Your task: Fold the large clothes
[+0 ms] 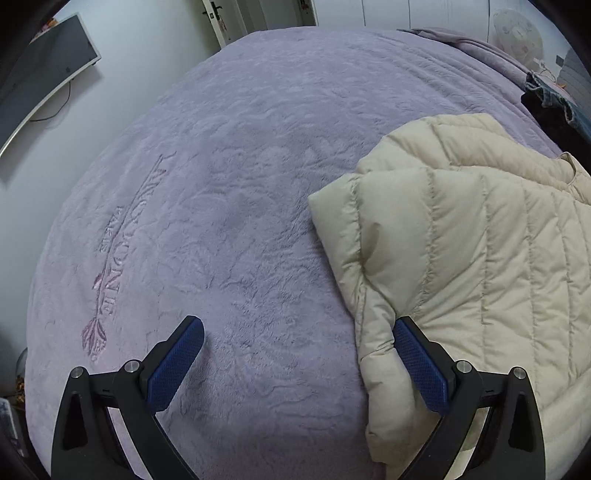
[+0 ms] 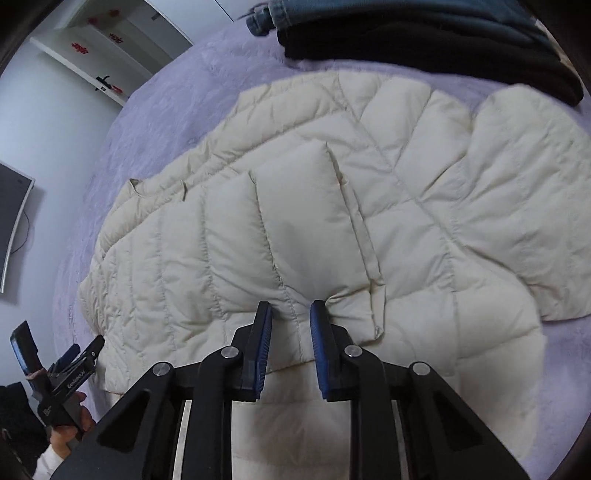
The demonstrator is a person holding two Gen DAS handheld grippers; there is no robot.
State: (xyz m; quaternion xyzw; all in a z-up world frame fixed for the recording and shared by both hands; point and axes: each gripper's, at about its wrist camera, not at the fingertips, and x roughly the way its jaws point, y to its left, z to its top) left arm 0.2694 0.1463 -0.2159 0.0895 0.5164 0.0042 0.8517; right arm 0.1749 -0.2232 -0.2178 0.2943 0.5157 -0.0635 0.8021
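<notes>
A cream quilted down jacket (image 2: 332, 206) lies on a purple bed cover (image 1: 240, 184), with one side folded over its middle. In the left wrist view the jacket (image 1: 461, 258) fills the right side. My left gripper (image 1: 297, 332) is open and empty above the cover, its right finger (image 1: 417, 365) at the jacket's left edge. My right gripper (image 2: 291, 314) has its jaws narrowed on a pinched ridge of the folded jacket. The left gripper also shows in the right wrist view (image 2: 55, 365), held in a hand.
Folded dark clothes (image 2: 424, 40) and jeans (image 2: 280, 13) lie at the far side of the bed, also seen in the left wrist view (image 1: 550, 99). A wall-mounted screen (image 1: 40, 74) and a door (image 1: 218, 18) are beyond the bed. A fan (image 1: 517, 33) stands at the back right.
</notes>
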